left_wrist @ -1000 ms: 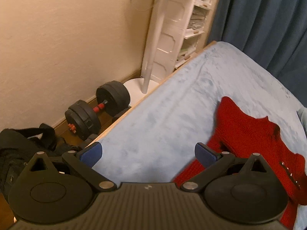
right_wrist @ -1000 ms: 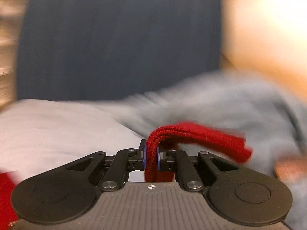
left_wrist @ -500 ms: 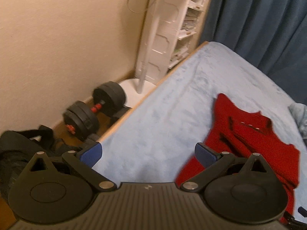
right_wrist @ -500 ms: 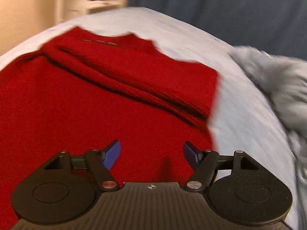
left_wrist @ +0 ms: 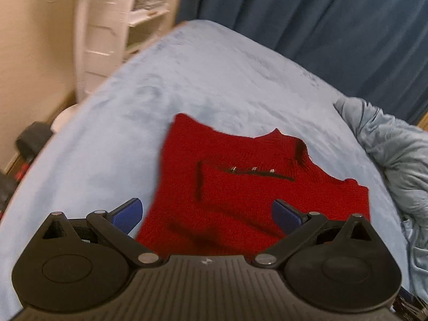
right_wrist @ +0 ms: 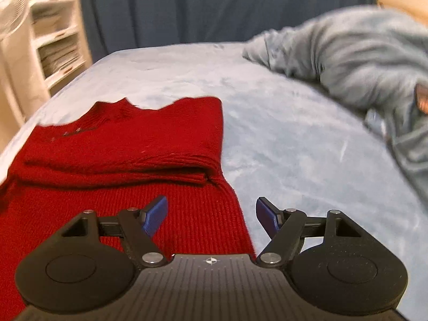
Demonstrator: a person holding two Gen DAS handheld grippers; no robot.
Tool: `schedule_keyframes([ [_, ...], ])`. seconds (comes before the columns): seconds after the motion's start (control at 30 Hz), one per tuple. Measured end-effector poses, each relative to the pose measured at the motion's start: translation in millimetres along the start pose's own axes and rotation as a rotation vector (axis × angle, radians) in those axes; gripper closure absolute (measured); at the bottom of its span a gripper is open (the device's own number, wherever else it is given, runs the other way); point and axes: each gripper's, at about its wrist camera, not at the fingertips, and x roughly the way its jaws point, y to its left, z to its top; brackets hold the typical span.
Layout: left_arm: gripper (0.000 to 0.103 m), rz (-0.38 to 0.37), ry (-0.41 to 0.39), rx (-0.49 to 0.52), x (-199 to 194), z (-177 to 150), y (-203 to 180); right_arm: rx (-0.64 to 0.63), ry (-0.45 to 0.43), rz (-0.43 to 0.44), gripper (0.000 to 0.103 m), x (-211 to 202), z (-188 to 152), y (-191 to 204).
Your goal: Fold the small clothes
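So the thing being folded is a chunky red knit sweater, ribbed texture, lying flat on a bed covered in a soft, plush pale-blue blanket that looks kind of velvety. The sweater already has a fold in it: in the right wrist view a doubled-over layer sits on top of the lower part, with a thick rolled edge running across just ahead of the right gripper. In the left wrist view you can see a dark slit-like seam with three small shiny snaps or buttons near the neckline, straight ahead of the left gripper. Both grippers are matte black plastic with blue pads on the fingertips, and both are spread wide with nothing between the pads. The left one hangs over the near part of the sweater, angled down at it, its left finger over bare blanket and its right finger over red knit; can't tell if it's actually touching the fabric. The right one straddles the sweater's right edge, left finger over the knit, right finger over blanket. Off to the right of the right gripper there's a crumpled grey-blue duvet, puffy and wrinkled. Beyond the bed are a dark blue curtain and, to the left, a white shelf unit, pretty blurry.
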Motion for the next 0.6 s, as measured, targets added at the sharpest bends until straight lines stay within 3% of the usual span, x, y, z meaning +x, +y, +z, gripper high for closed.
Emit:
schedule_keyframes([
  [0.17,0.002,0.002,0.12,0.036,74.1,14.2,-21.2,-0.016,0.005,-0.021,0.028,18.5,-2.8,-7.0],
  [0.23,0.049,0.025,0.117,0.098,85.8,13.2,-33.9,-0.046,-0.013,-0.043,0.028,28.1,-2.7,-7.7],
  [0.27,0.066,0.077,0.092,0.149,86.4,12.9,-41.1,-0.054,-0.025,-0.055,0.028,34.3,-1.7,-8.5],
  [0.3,0.092,0.086,0.065,0.182,82.7,12.8,-43.6,-0.048,-0.034,-0.063,0.028,42.0,0.7,-10.3],
  [0.4,0.092,-0.009,0.006,0.167,55.8,20.4,-39.5,0.035,-0.067,-0.037,0.029,59.6,18.1,-20.4],
  [0.53,0.093,-0.032,-0.034,0.178,30.5,26.9,-28.6,0.254,-0.113,0.03,0.028,95.3,75.1,-46.0],
  [0.6,0.093,-0.029,-0.05,0.176,19.0,27.2,-22.4,0.293,-0.111,0.036,0.028,118.4,106.5,-52.6],
])
